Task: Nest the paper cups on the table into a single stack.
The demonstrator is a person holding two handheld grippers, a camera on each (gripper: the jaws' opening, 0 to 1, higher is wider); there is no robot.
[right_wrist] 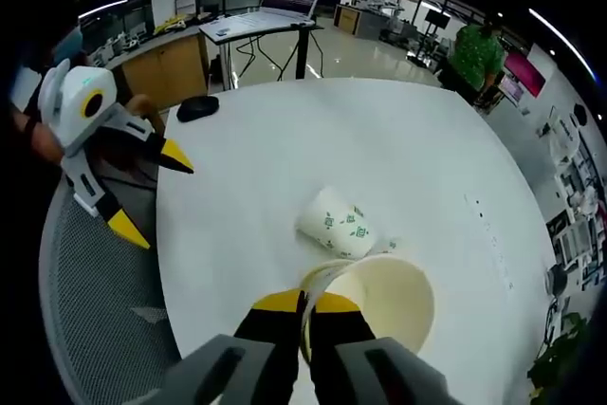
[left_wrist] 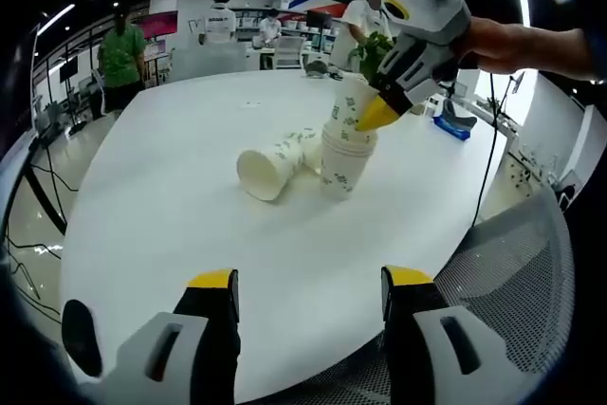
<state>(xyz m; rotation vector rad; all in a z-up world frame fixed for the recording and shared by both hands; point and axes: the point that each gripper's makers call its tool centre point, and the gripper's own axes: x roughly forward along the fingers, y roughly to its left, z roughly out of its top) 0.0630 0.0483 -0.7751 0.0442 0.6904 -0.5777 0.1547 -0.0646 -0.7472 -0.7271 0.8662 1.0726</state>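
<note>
**Right gripper pinches a cup rim over the stack; left gripper hangs wide apart**

In the left gripper view, the right gripper has its yellow tips closed on the rim of a paper cup, tilted above the upright stack near the middle of the white table. A fallen cup lies on its side just beside the stack, mouth toward the near edge; another cup behind it is mostly hidden. In the right gripper view the held cup's lower wall is hidden behind its own mouth. The left gripper holds nothing, jaws well apart over the near edge, by a mesh chair
</note>
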